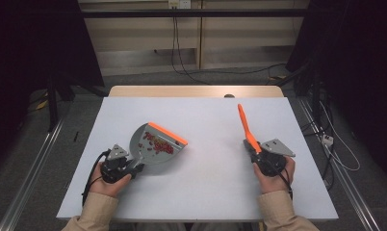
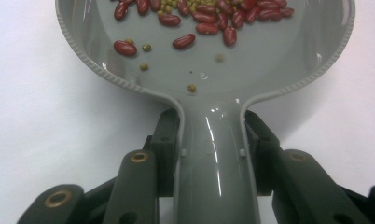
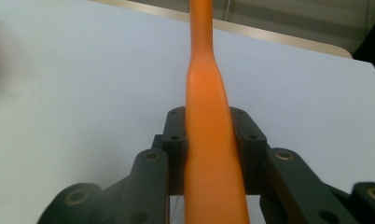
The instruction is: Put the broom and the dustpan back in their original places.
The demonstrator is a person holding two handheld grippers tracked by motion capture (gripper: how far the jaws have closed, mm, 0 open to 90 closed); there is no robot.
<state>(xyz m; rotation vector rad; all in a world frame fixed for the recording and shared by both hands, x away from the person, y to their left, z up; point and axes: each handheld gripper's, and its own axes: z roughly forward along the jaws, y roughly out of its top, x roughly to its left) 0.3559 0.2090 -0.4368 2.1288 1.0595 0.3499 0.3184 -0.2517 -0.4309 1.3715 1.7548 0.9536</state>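
Work surface: a table [image 1: 206,192] with a smooth, matte white top; a strip of pale wood edge shows at its 12 o'clock side.

Left gripper [image 1: 134,168], at roughly 8 o'clock on the table: its black jaws are pressed against both sides of the handle of a grey dustpan [image 1: 153,144], pinching it. In the left gripper view the dustpan [image 2: 213,84] is glossy moulded plastic, with a rounded pan, a ribbed raised rim and a narrow channelled handle that runs down between the jaws. An orange lip [image 1: 168,133] of straight, flat shape edges the pan's open mouth, which faces about 1 o'clock. The pan rests on the table top.

Contents: dark red kidney-shaped beans [image 2: 209,18], smooth and shiny, mixed with small round greenish-yellow peas [image 2: 176,5]; most lie gathered toward the mouth, with a few strays nearer the handle.

Right gripper [image 1: 255,153], at roughly 4 o'clock: its jaws are closed on an orange handle [image 1: 247,130], a slim, smooth plastic shaft. In the right gripper view the orange handle [image 3: 209,140] widens between the jaws and narrows beyond them. It points toward 12 o'clock; its far end is too small to identify.

Dustpan and orange handle stand well apart.
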